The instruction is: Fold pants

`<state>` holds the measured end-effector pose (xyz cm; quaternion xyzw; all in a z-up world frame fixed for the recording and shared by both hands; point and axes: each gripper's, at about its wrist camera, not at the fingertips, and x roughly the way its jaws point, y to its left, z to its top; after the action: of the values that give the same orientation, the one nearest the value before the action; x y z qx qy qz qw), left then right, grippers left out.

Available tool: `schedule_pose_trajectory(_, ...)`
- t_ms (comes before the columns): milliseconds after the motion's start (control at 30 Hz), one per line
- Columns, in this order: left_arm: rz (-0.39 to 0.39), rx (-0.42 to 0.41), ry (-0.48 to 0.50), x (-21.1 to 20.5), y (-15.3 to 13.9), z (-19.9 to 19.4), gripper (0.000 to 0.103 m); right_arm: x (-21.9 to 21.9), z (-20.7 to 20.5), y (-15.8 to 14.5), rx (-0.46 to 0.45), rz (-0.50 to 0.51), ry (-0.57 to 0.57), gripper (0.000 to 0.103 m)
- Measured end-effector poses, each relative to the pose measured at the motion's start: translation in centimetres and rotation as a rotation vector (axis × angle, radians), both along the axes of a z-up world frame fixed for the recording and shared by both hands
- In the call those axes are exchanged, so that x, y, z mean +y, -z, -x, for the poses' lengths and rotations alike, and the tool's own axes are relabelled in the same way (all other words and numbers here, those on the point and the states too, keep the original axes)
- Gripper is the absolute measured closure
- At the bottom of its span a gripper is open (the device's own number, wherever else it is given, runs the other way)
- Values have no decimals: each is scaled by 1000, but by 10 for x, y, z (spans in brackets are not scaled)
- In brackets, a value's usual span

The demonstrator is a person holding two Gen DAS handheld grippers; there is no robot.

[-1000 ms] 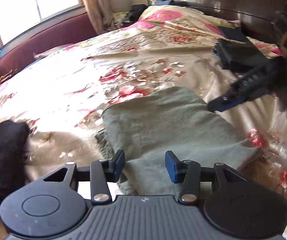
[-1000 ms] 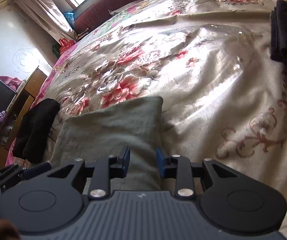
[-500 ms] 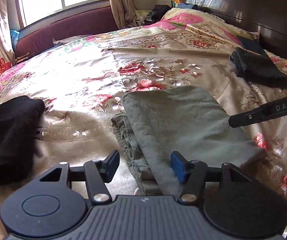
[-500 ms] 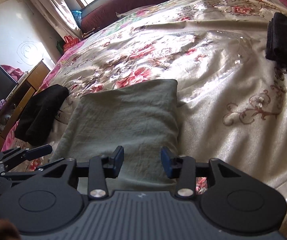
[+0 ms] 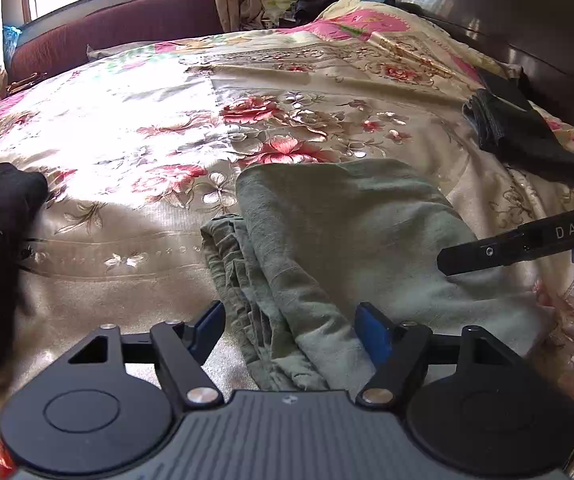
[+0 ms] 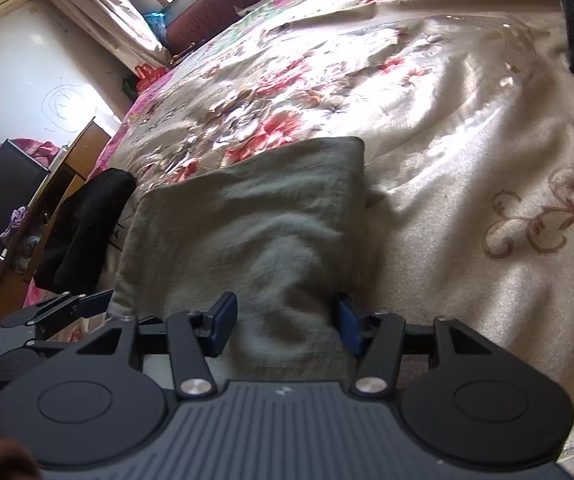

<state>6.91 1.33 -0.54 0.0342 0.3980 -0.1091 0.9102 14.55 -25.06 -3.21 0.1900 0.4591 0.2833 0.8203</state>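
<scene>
Matt, coarse-woven green cloth pants [image 5: 351,240] on a glossy satin floral bedspread [image 5: 135,148]; far right, polished dark wood headboard [image 5: 527,12].

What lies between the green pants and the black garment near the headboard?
Only bare floral bedspread lies between green pants and black garment, seen in the left wrist view.

White letters "DAS" stand on the side of the right gripper [image 5: 527,240], which reaches in right of the left gripper's jaws. Nothing else reads clearly.
</scene>
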Motion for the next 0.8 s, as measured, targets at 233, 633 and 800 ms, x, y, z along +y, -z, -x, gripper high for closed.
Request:
schedule_pose_trajectory(233,-6,-12,10,-7,9,-29,45,6,-38,12,29,-24,65,74)
schedule_pose_trajectory(633,-76,-23,-24,-6,4,-125,41,14,-110,-19,-82,90,163,73)
schedule_pose_trajectory(800,-117,-36,-57,-11,1,-108,37,6,-72,-34,-146,140,188,72)
